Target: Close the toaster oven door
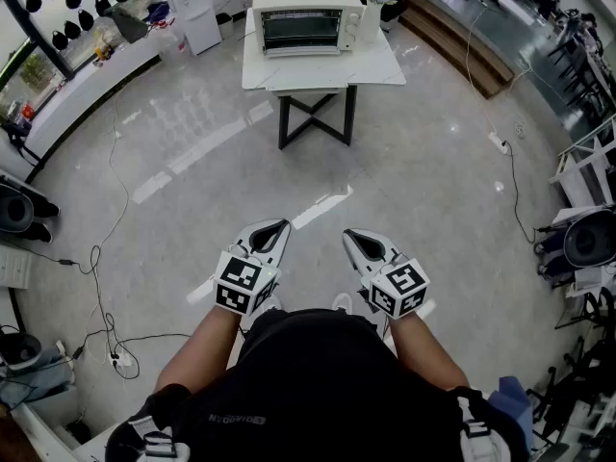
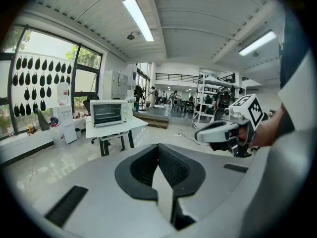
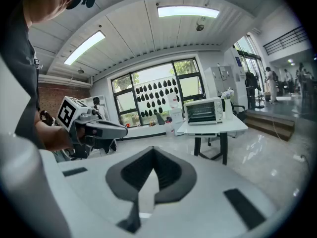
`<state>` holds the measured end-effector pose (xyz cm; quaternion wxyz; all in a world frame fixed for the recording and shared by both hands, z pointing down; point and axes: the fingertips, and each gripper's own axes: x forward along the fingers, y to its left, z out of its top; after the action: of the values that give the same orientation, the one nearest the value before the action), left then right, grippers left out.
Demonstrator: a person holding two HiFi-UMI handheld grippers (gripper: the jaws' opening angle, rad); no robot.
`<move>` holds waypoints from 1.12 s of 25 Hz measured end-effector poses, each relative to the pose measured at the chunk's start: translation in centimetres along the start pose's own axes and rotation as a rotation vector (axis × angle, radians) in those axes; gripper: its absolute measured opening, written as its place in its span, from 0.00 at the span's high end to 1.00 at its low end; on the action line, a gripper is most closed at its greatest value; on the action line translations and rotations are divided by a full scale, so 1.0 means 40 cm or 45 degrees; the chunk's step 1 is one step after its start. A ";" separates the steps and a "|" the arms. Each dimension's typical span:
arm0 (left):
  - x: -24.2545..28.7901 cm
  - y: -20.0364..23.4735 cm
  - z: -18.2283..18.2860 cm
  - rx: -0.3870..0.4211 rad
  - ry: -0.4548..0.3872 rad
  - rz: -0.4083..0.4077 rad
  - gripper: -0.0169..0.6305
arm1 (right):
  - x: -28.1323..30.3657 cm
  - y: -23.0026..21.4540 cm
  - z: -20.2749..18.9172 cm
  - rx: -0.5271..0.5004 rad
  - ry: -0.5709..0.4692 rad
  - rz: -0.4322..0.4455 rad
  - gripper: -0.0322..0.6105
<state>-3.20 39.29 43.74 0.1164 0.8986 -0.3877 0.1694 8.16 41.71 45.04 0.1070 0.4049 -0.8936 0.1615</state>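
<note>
Head view looked steeply down on a pale, glossy tiled floor (image 1: 423, 162). At 12 o'clock stood a white rectangular table on black crossed legs (image 1: 377, 65), and on it sat the white box-shaped toaster oven with a dark glass door (image 1: 306, 29). The door stood upright against the oven's front and looked shut. A white cabinet-like floor unit (image 1: 195, 8) stood at 11 o'clock beside the table. Low in the frame, at 7 o'clock, the left gripper (image 1: 273, 229) pointed toward the table, and the right gripper (image 1: 357, 239) lay at 5 o'clock. Both were well apart from the oven, each with its black-and-white marker cube at the wrist end. Their tips came to closed points with nothing in them.

Left gripper view looked over that tool's own jaws – the dark pads met along the middle line and held nothing. The toaster oven sat on its table at 10 o'clock, far across the floor, its door flat against the front. The right gripper hung at 2 o'clock in a bare hand, its jaws together.

Right gripper view showed its own jaws pressed together and empty. The toaster oven stood at 1 o'clock on the table, door upright. The left gripper hung at 9 o'clock – also closed.
</note>
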 end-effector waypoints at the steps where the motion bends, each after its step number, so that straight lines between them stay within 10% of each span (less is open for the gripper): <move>1: 0.000 0.002 -0.001 -0.007 0.000 0.000 0.97 | 0.003 0.000 -0.003 0.000 0.000 0.001 0.95; 28: -0.052 0.093 -0.018 -0.044 -0.028 -0.028 0.97 | 0.080 0.070 0.005 0.045 -0.014 -0.010 0.95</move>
<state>-7.46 38.41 43.88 0.1295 0.9025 -0.3817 0.1517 3.94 41.18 45.31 0.0957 0.4113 -0.8895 0.1749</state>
